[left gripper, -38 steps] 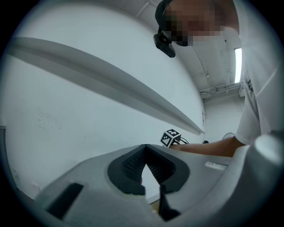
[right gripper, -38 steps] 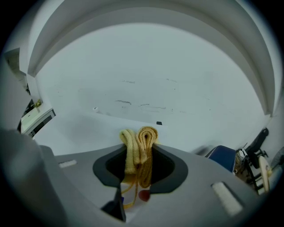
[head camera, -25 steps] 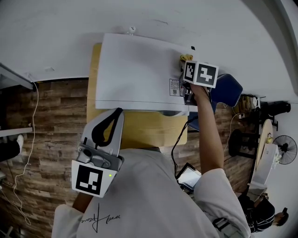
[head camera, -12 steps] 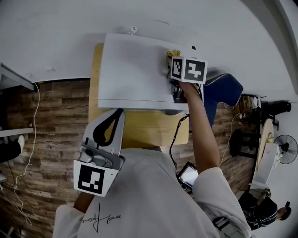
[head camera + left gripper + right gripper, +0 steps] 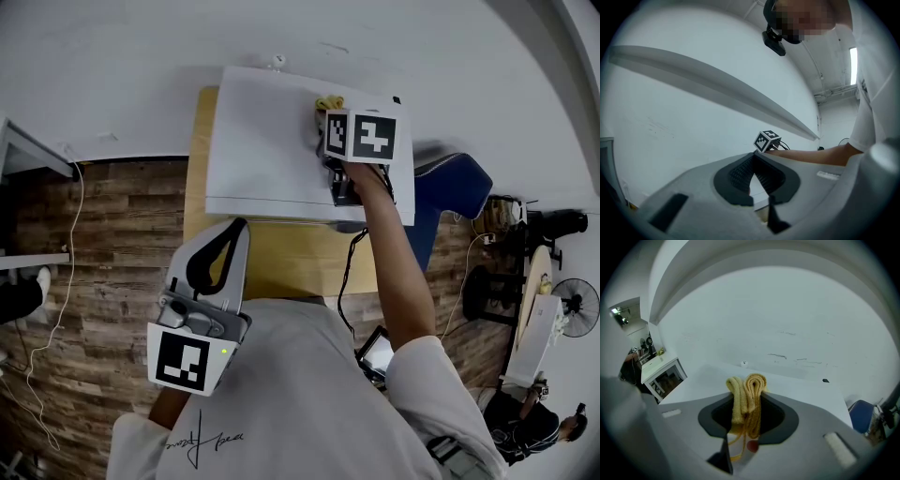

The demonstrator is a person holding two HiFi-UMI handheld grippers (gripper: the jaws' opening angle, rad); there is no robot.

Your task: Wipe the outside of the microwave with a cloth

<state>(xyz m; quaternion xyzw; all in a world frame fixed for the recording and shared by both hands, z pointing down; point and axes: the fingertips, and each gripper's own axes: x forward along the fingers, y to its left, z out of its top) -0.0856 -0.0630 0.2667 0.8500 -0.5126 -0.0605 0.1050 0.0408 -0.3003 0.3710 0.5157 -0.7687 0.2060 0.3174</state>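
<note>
The right tongs [image 5: 747,398] are clamped on a folded yellow cloth [image 5: 328,101], whose two rolled folds stick out past the tips. The cloth lies over the flat white top of the microwave [image 5: 267,141], towards that top's back right corner. It seems to rest on the surface, though the contact itself is not plain from either view. The person's right arm reaches forward over the microwave's right side.

The microwave stands on the wooden counter [image 5: 281,262], filling the back of it up against the white wall [image 5: 141,66] and leaving a bare strip along the counter's front edge.

The left tongs [image 5: 752,158] are together at the tips with nothing between them. They are held up close to the person's chest, above the counter's front edge and towards its left corner, well apart from the cloth.

A blue chair [image 5: 450,187] stands off the counter's right edge.
</note>
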